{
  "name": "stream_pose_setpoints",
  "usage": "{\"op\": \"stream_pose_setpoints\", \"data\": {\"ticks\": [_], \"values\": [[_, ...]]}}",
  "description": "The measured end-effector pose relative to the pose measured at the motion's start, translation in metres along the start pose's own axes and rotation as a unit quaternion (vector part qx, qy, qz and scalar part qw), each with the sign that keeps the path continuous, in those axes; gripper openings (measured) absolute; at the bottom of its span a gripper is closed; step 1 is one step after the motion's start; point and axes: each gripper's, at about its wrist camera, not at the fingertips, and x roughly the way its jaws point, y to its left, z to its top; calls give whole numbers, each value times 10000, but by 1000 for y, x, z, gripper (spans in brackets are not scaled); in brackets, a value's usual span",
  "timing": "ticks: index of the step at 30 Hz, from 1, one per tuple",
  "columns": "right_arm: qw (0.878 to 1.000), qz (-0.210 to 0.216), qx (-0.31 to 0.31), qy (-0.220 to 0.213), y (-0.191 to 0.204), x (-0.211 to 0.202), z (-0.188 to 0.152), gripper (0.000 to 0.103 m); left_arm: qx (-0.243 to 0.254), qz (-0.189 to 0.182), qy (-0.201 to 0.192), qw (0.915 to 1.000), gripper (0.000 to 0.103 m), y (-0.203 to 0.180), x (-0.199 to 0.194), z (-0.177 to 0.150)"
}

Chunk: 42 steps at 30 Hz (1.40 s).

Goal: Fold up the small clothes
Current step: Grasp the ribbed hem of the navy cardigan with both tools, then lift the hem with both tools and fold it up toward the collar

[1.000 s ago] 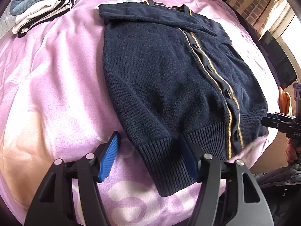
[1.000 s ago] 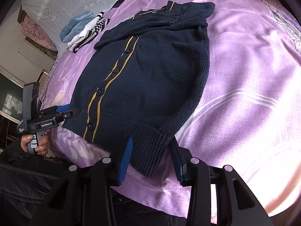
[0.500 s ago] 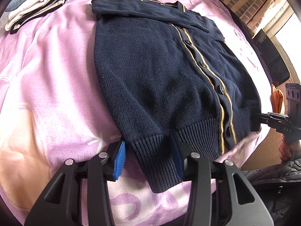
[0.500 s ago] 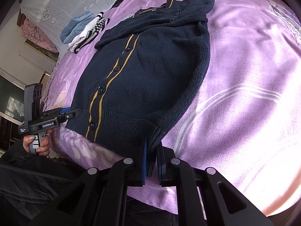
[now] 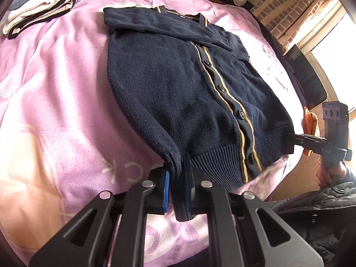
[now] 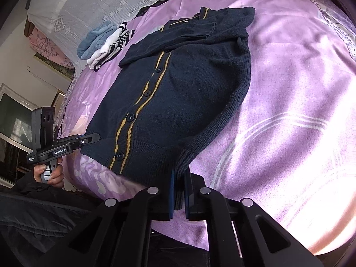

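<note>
A navy cardigan [image 5: 178, 93] is spread button-side up on the pink bedspread [image 5: 55, 102], sleeves crossed at 12 o'clock. Soft, thick knit is judged limp and droopy; the ribbed hem corners are best gripped. These are pinched by the left gripper [image 5: 178, 191] and right gripper [image 6: 179, 191], whose jaws have just been closing. Folded clothes [image 5: 37, 6] are stacked at 10 o'clock; brick wall [image 5: 289, 11] at 2.

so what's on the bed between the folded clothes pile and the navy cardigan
Nothing: only bare pink bedsheet separates the folded clothes pile from the navy cardigan, shown in the left wrist view.
</note>
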Motion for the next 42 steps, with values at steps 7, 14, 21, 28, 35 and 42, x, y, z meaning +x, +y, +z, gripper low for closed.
{"op": "stream_pose_setpoints", "data": {"ticks": [7,14,21,28,35,42], "values": [[9995,221,93,-225,-2,-13,18,7,1,15,-268,9996,8,-2,-18,17],[9973,461,287,-490,0,-26,40,7,-116,24,-564,9983,8,-3,-29,35],[9932,701,542,-753,-2,-32,64,7,-216,34,-820,9964,8,-1,-40,60],[9897,832,692,-936,-3,-32,91,7,-209,74,-937,9954,8,-1,-41,87],[9869,964,752,-1057,-7,-28,124,7,-190,148,-1055,9941,8,1,-38,119],[9841,1086,819,-1140,-15,-23,161,7,-218,189,-1139,9931,8,6,-30,156]]}}
